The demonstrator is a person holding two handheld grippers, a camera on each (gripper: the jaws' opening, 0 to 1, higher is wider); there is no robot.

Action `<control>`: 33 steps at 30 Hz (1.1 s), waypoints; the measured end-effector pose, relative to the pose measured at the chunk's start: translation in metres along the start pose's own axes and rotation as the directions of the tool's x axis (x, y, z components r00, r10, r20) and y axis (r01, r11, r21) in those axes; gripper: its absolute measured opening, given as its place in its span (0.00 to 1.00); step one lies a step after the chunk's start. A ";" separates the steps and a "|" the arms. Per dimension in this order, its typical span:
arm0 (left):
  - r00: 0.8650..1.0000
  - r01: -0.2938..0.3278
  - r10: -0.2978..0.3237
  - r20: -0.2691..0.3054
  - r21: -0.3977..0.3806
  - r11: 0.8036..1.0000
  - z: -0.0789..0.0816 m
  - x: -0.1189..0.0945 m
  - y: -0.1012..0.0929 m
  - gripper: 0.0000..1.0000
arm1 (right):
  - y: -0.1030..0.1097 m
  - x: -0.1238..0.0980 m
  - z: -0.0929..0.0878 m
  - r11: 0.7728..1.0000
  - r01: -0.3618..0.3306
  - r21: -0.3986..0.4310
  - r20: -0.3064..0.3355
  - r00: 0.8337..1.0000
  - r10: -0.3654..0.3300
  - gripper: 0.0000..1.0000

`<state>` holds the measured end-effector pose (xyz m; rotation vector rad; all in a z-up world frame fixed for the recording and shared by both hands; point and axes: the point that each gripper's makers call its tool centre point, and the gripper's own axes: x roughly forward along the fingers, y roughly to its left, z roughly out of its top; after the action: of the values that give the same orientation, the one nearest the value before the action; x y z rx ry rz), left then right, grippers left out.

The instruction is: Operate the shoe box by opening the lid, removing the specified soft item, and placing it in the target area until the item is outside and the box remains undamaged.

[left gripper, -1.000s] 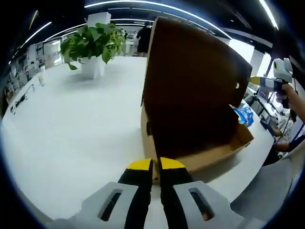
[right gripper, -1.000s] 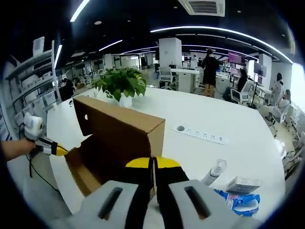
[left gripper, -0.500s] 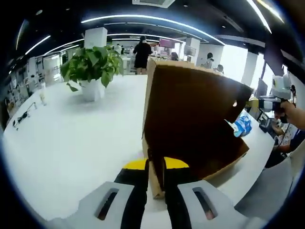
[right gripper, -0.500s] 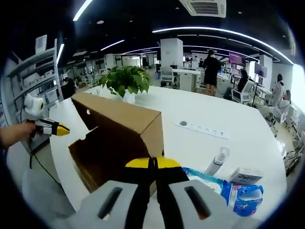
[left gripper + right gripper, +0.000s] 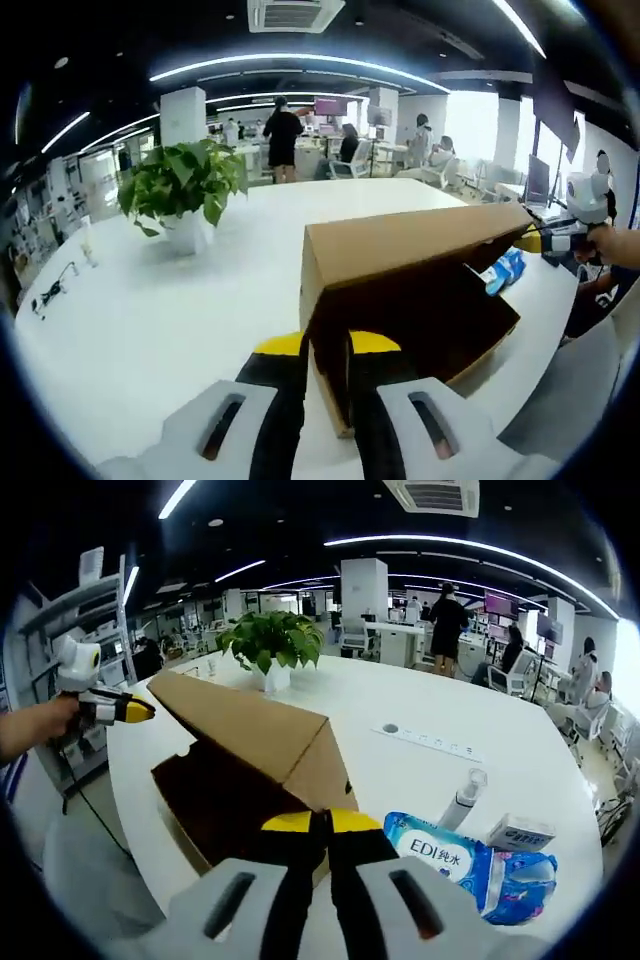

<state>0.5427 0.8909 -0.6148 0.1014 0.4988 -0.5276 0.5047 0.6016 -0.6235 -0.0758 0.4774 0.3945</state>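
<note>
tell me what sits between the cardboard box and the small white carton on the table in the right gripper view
A blue soft pack printed EDI lies between the cardboard box and the small white carton, with a white spray bottle standing just behind it, in the right gripper view.

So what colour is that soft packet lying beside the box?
Blue and white, with printed lettering; the soft packet shows best in the right gripper view.

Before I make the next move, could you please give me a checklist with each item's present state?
1. Blue pack outside the shoe box: ok, it lies on the table beside it.
2. Left tongs gripping cardboard: ok, the box edge sits between the jaws.
3. Right tongs gripping cardboard: cannot tell; jaws together at the box corner.
4. Box undamaged: ok on the visible faces.
5. Spray bottle apart from the box: ok.
</note>
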 end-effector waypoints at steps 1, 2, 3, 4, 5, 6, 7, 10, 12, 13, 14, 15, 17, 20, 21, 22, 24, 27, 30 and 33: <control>1.000 0.003 -0.003 0.002 0.012 1.000 0.000 0.000 -0.001 0.12 | 0.001 0.000 -0.001 1.000 -0.003 -0.003 0.000 1.000 0.003 0.03; 1.000 0.004 -0.004 0.002 0.018 1.000 0.000 -0.001 -0.001 0.12 | 0.001 0.000 -0.003 1.000 -0.006 -0.005 -0.001 1.000 0.006 0.03; 1.000 0.009 -0.009 0.002 0.025 1.000 0.000 -0.001 -0.003 0.12 | 0.002 -0.001 -0.005 1.000 -0.009 -0.011 -0.001 1.000 0.009 0.04; 1.000 0.013 -0.013 0.002 0.029 0.999 0.000 -0.001 -0.004 0.13 | 0.002 -0.001 -0.006 1.000 -0.011 -0.014 -0.001 1.000 0.011 0.04; 1.000 0.016 -0.016 0.001 0.033 0.999 -0.001 -0.002 -0.005 0.13 | 0.004 -0.002 -0.008 1.000 -0.016 -0.017 -0.001 1.000 0.016 0.04; 1.000 0.017 -0.017 0.000 0.036 0.999 -0.002 -0.002 -0.006 0.13 | 0.005 -0.002 -0.009 1.000 -0.018 -0.019 -0.001 1.000 0.018 0.04; 1.000 0.019 -0.019 -0.001 0.040 0.999 -0.002 -0.002 -0.006 0.13 | 0.006 -0.002 -0.010 0.999 -0.022 -0.025 0.001 1.000 0.022 0.05; 1.000 0.026 -0.026 -0.009 0.062 0.998 -0.005 -0.003 -0.008 0.15 | 0.009 -0.003 -0.013 0.998 -0.029 -0.048 -0.003 1.000 0.029 0.05; 0.999 0.031 -0.030 -0.016 0.078 0.997 -0.007 -0.003 -0.010 0.16 | 0.011 -0.003 -0.016 0.997 -0.035 -0.067 -0.003 0.999 0.035 0.06; 0.999 0.032 -0.031 -0.021 0.083 0.996 -0.009 -0.004 -0.011 0.16 | 0.012 -0.004 -0.017 0.997 -0.038 -0.069 -0.002 0.999 0.038 0.06; 0.999 0.034 -0.032 -0.029 0.091 0.995 -0.012 -0.004 -0.011 0.17 | 0.013 -0.004 -0.019 0.996 -0.043 -0.074 -0.006 0.999 0.042 0.07; 0.999 0.036 -0.033 -0.033 0.095 0.995 -0.013 -0.004 -0.011 0.17 | 0.014 -0.004 -0.021 0.996 -0.047 -0.081 -0.009 0.999 0.047 0.07; 0.998 0.049 -0.045 -0.041 0.104 0.993 -0.017 -0.004 -0.013 0.19 | 0.016 -0.004 -0.024 0.994 -0.059 -0.096 -0.013 0.998 0.058 0.09; 0.997 0.062 -0.055 -0.058 0.134 0.989 -0.024 -0.006 -0.018 0.21 | 0.020 -0.006 -0.030 0.991 -0.074 -0.115 -0.020 0.997 0.073 0.10; 0.997 0.064 -0.056 -0.061 0.136 0.989 -0.025 -0.006 -0.018 0.21 | 0.021 -0.007 -0.032 0.989 -0.081 -0.121 -0.022 0.997 0.079 0.11; 0.996 0.067 -0.059 -0.063 0.137 0.988 -0.027 -0.007 -0.019 0.22 | 0.022 -0.007 -0.033 0.989 -0.085 -0.123 -0.024 0.996 0.083 0.11; 0.996 0.080 -0.072 -0.060 0.145 0.986 -0.029 -0.008 -0.021 0.23 | 0.026 -0.008 -0.038 0.983 -0.108 -0.147 -0.030 0.994 0.105 0.14; 0.993 0.105 -0.096 -0.072 0.142 0.984 -0.037 -0.010 -0.024 0.28 | 0.031 -0.009 -0.043 0.976 -0.132 -0.176 -0.033 0.991 0.128 0.17; 0.992 0.114 -0.104 -0.077 0.147 0.982 -0.042 -0.011 -0.025 0.29 | 0.034 -0.008 -0.053 0.966 -0.146 -0.212 -0.058 0.989 0.137 0.17; 0.989 0.133 -0.121 -0.090 0.143 0.981 -0.049 -0.012 -0.029 0.30 | 0.037 -0.008 -0.060 0.963 -0.165 -0.215 -0.069 0.986 0.154 0.20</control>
<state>0.4982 0.8825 -0.6514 0.2351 0.5472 -0.6883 0.4579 0.6230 -0.6724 -0.2637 0.4912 0.6046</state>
